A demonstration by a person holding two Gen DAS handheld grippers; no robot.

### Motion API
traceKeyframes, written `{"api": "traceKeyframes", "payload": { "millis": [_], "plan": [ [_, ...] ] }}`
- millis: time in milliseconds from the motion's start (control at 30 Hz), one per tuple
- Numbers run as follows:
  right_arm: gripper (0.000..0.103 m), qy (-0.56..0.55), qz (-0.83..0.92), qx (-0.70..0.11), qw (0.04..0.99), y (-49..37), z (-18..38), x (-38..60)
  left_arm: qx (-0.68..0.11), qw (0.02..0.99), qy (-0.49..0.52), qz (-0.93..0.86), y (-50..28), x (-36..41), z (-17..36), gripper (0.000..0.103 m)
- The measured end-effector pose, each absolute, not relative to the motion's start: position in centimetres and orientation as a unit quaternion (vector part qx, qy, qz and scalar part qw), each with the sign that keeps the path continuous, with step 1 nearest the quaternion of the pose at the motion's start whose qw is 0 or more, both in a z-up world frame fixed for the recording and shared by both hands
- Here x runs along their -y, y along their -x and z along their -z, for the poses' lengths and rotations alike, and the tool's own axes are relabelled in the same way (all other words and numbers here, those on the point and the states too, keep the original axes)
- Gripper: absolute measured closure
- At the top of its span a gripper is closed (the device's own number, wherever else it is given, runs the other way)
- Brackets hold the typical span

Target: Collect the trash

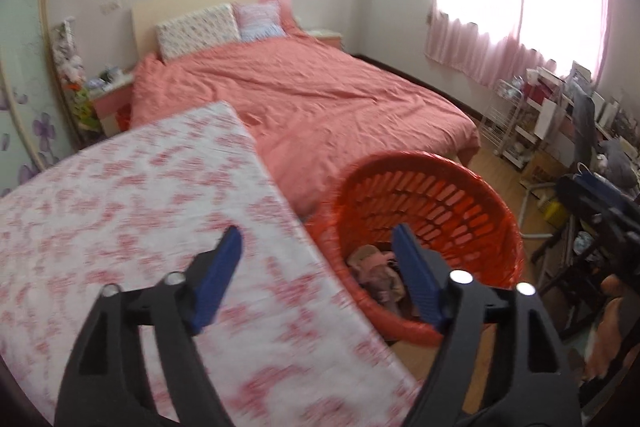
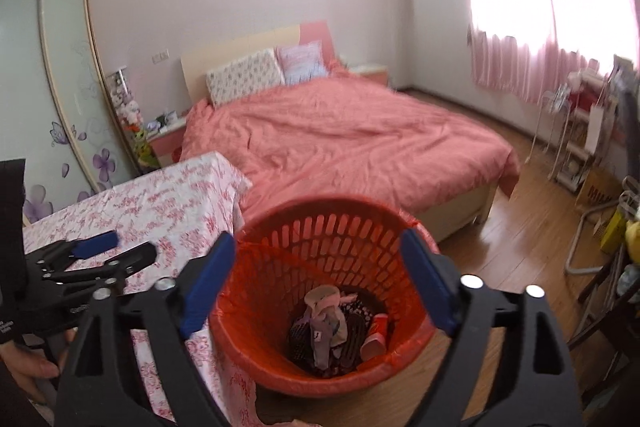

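Trash (image 2: pixel 340 327) lay heaped at the bottom of the red basket (image 2: pixel 280 259), directly below and between the wide, empty jaws of the right hand-held gripper (image 2: pixel 318 277), which hung over the rim, probably having let something drop. The left hand-held gripper (image 1: pixel 320 275), also spread wide and empty, straddled the bench (image 1: pixel 120 187) edge, the basket just beyond its right finger.

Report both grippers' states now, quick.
Left gripper: open, nothing between the fingers, over the table edge beside the red basket.
Right gripper: open, empty, above the red basket.
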State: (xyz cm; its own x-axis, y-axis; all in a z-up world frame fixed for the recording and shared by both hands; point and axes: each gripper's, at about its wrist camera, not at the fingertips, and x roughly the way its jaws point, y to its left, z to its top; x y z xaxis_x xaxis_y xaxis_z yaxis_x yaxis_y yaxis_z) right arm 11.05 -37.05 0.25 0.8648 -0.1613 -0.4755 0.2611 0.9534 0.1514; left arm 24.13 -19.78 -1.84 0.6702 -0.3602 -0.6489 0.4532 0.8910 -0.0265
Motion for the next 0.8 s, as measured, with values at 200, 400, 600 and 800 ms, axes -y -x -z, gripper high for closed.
{"api": "traceKeyframes", "payload": {
  "millis": [200, 400, 600, 800],
  "plan": [
    [0.002, -0.037, 0.181, -0.180, 0.966, -6.4, -3.0, 32.2, -0.291, 0.941, -0.059, 0.161, -19.0, 13.0, -0.8, 0.004],
    [0.002, -0.022, 0.215, -0.142, 0.966, -3.2, -3.4, 29.0, -0.270, 0.957, -0.057, 0.089, -14.3, 7.6, -2.0, 0.004],
    [0.002, -0.011, 0.185, -0.108, 0.977, 0.4, -1.9, 25.3, -0.242, 0.968, -0.040, 0.054, -9.3, 3.6, -1.8, 0.004],
    [0.002, -0.023, 0.192, -0.179, 0.965, 0.9, 0.1, 23.1, -0.231, 0.972, -0.029, 0.027, -5.8, 1.5, -0.6, 0.004]
  ]
}}
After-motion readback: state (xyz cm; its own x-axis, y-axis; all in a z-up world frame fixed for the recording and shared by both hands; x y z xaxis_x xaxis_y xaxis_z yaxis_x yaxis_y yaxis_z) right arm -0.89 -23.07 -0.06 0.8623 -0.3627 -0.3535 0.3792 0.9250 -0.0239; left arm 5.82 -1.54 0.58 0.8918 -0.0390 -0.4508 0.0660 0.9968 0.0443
